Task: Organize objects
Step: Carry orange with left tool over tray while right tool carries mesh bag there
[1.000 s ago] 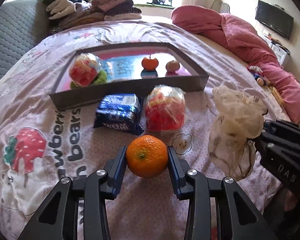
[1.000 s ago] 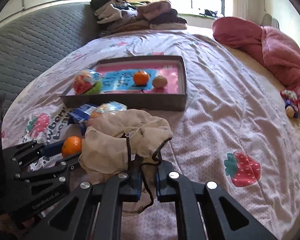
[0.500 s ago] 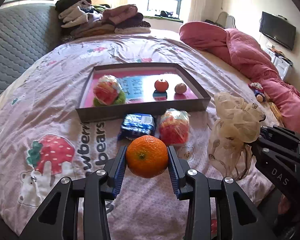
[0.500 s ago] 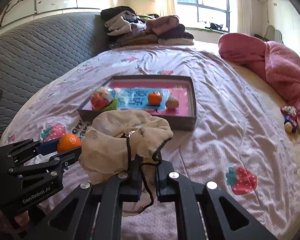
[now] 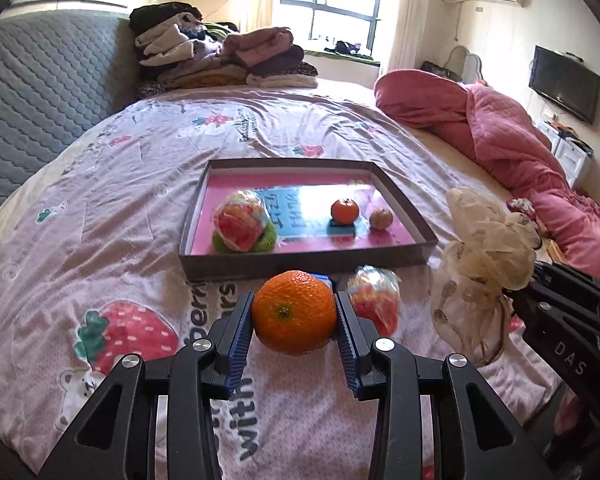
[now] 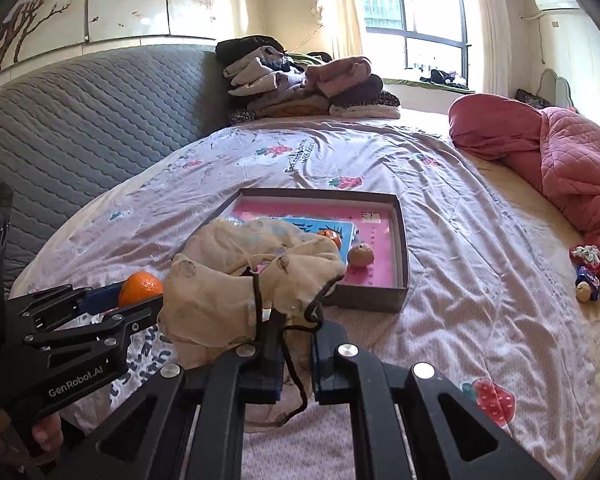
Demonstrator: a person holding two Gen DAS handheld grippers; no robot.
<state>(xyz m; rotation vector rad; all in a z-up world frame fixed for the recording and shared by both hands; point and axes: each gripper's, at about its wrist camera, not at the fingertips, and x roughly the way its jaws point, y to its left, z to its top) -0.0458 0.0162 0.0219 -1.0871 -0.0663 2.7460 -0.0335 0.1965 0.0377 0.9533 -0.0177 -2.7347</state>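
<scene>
My left gripper (image 5: 294, 316) is shut on an orange (image 5: 294, 311), held above the bedspread in front of the shallow grey box (image 5: 300, 266); the orange (image 6: 140, 288) also shows at the left of the right wrist view. My right gripper (image 6: 296, 344) is shut on a beige mesh drawstring bag (image 6: 244, 280), which hangs crumpled at the right of the left wrist view as the bag (image 5: 484, 264). Inside the box lie a wrapped red snack ball (image 5: 240, 226) on a green ring, a small orange (image 5: 344, 210) and a brownish fruit (image 5: 381, 218).
A second wrapped red snack (image 5: 374, 300) and a blue packet (image 5: 324, 279), mostly hidden behind the orange, lie on the bedspread before the box. Folded clothes (image 5: 220, 60) are piled at the head, a pink quilt (image 5: 520, 152) lies right, and small toys (image 6: 588, 272) rest beside it.
Both grippers have risen with their loads, so the box and the bed look farther away. The orange and the bag stay gripped as before.
</scene>
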